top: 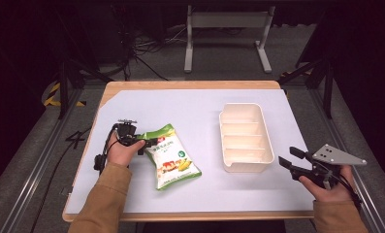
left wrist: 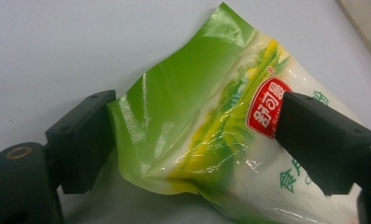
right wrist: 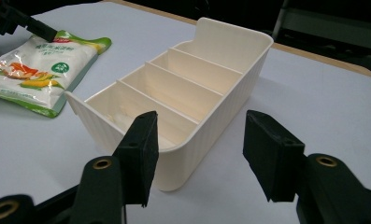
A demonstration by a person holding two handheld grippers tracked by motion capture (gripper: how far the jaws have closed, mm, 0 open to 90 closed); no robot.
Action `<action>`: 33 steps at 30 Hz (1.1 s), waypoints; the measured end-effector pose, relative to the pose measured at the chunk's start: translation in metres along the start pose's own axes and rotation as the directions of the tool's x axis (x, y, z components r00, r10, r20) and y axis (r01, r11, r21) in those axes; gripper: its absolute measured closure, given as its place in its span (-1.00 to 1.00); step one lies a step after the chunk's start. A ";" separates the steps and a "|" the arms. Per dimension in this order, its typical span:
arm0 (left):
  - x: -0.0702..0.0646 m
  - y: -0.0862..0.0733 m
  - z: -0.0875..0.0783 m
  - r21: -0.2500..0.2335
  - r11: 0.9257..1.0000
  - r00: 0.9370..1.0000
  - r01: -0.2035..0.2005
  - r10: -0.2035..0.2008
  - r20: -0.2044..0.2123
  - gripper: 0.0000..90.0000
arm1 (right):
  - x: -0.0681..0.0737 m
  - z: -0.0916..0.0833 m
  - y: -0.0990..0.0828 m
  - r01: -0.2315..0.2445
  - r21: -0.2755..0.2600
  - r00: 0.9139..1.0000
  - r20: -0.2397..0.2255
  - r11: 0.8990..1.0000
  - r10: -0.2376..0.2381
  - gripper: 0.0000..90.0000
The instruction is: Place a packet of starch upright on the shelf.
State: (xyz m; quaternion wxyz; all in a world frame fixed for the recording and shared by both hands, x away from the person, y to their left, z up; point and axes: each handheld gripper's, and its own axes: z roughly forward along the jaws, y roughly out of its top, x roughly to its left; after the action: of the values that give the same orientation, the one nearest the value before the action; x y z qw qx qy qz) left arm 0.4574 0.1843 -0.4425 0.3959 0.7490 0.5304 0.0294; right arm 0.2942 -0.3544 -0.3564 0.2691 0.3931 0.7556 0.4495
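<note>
Two tools are at work over the worktop (top: pixel 132 97), and the step in hand looks like the grasp of the snack bag (top: pixel 173 158). Nearest the camera, at the lower right of the high view, the right tool (top: pixel 288 158) hangs just off the near end of the cream divided bin (top: pixel 244 137); its jaws stand apart with nothing between them, and in the right gripper view they frame the bin's near corner (right wrist: pixel 183 154) without touching it. At the lower left of the high view the left tool (top: pixel 149 144) sits at the bag's upper left corner. In the left gripper view the bag's green top edge (left wrist: pixel 174 102) lies between the two jaws: one meets the crumpled corner at the left of the frame, the other lies over the red label at the right, yet I judge the pads are not pressing, so the bag lies flat on the worktop, unheld, well left of the bin. The next move calls for closing the left tool firmly on that sealed top edge, then lifting without letting the slick film slip, and carrying it right toward the bin. Farther off, the bin stands upright with four compartments in a row from near to far; all four appear empty.
</note>
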 end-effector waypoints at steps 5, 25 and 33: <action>-0.001 -0.003 -0.001 0.017 1.000 0.999 -0.009 0.008 0.043 -0.36 | 0.002 0.004 0.001 0.001 0.006 1.000 -0.012 1.000 -0.001 0.02; -0.008 -0.007 -0.003 0.028 0.997 0.985 -0.068 0.063 0.158 0.69 | 0.006 0.010 0.003 -0.007 0.023 0.999 -0.041 1.000 0.008 0.12; -0.026 0.001 -0.017 -0.050 0.986 0.979 -0.158 0.163 0.121 0.73 | 0.006 0.007 0.005 -0.010 0.044 0.999 -0.052 0.999 0.012 0.34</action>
State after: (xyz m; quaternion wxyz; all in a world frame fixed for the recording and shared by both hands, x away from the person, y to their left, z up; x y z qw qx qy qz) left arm 0.4386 0.1727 -0.4206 0.4397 0.7817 0.4416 0.0252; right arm 0.2978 -0.3448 -0.3550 0.2379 0.3911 0.7700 0.4445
